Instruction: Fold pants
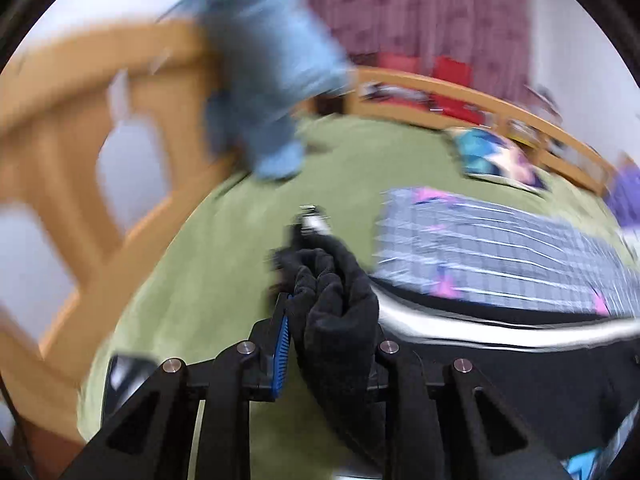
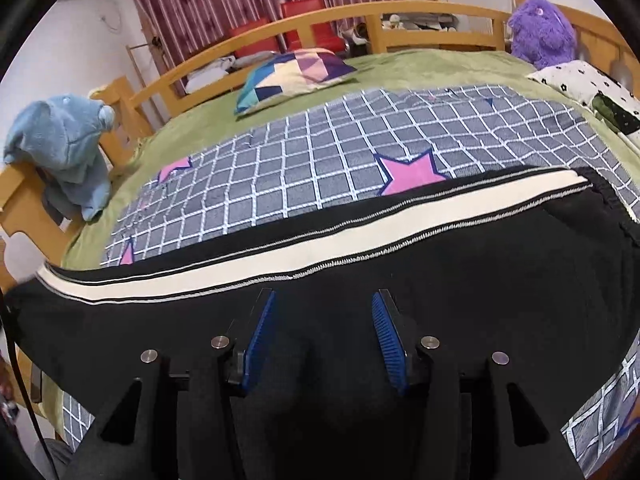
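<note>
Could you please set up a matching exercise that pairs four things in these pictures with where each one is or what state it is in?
Things:
1. left gripper
2. right gripper
3. blue plush toy
4. purple plush toy

Places or states:
A. sits at the far right corner of the bed
B. open above the flat black pants
C. shut on a bunch of black pants fabric
D. sits on the wooden bed frame at the left

Pairs: 1-C, 2-B, 3-D, 4-A
</note>
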